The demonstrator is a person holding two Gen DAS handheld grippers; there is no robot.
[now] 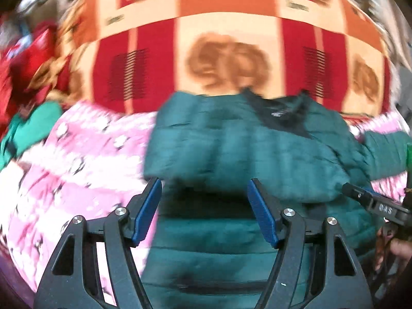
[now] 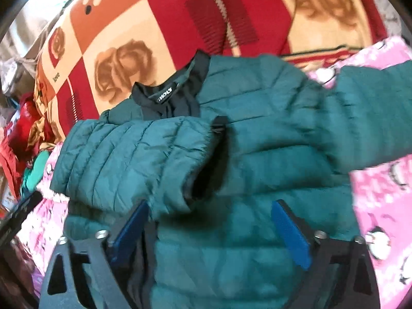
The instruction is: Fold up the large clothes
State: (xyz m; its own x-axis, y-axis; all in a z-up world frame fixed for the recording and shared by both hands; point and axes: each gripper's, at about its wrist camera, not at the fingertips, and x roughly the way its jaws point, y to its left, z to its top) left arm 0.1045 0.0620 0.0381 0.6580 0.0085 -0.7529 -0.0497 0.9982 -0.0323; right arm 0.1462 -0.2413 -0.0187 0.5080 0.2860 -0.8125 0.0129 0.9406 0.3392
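Note:
A dark green quilted jacket (image 1: 231, 149) (image 2: 257, 141) lies spread on a pink patterned sheet (image 1: 77, 159) (image 2: 381, 185), its black collar (image 2: 167, 95) pointing away from me. One sleeve (image 2: 128, 159) is folded across the chest. The other sleeve (image 2: 373, 118) stretches out to the right. My left gripper (image 1: 203, 182) hovers open over the jacket's lower body, with nothing between its blue pads (image 1: 148, 211). My right gripper (image 2: 211, 203) is open too, just in front of the folded sleeve's cuff, with only the jacket beneath it.
A red, orange and cream blanket with rose prints (image 1: 226, 25) (image 2: 180, 13) covers the bed beyond the jacket. A heap of red and green clothes (image 1: 31, 82) (image 2: 25, 154) lies at the left. The other gripper's body shows at a frame edge (image 1: 376, 203) (image 2: 20, 213).

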